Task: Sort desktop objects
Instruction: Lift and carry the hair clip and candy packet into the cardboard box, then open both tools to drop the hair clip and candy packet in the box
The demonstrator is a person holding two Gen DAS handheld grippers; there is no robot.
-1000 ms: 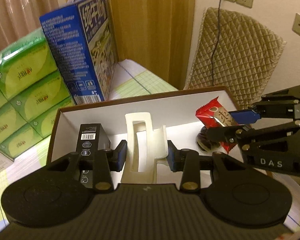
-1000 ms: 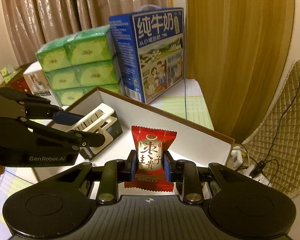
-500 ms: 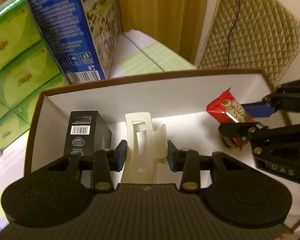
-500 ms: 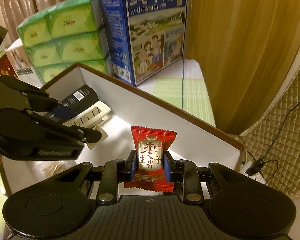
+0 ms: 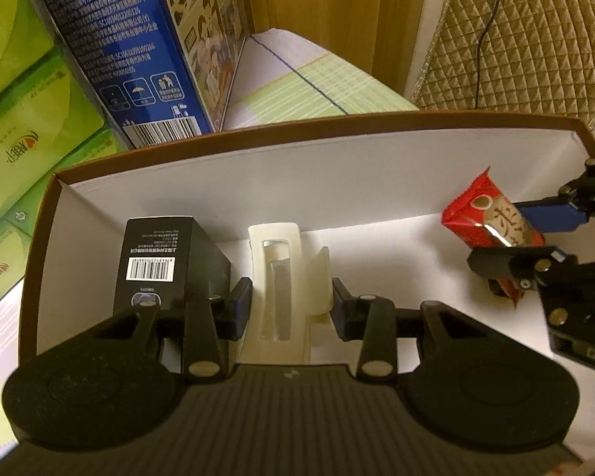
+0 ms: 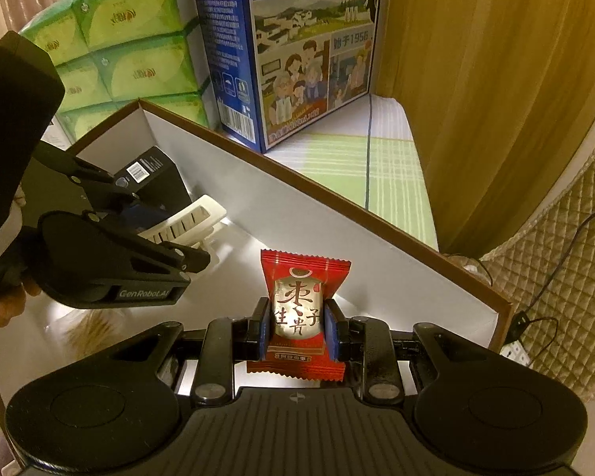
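Over the white-lined box, the left claw pinches a cream hair clip while the right claw pinches a red candy packet.

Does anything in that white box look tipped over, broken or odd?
Nothing stands out. The black carton sits inside the brown-edged white box, and the cream plastic hair clip and red snack packet are simply held in fingers, undamaged.

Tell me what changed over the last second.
Both hand-held grippers sank into the white box: the left with the cream hair clip, the right with the red candy packet. Neither grip changed. The black carton stayed put.
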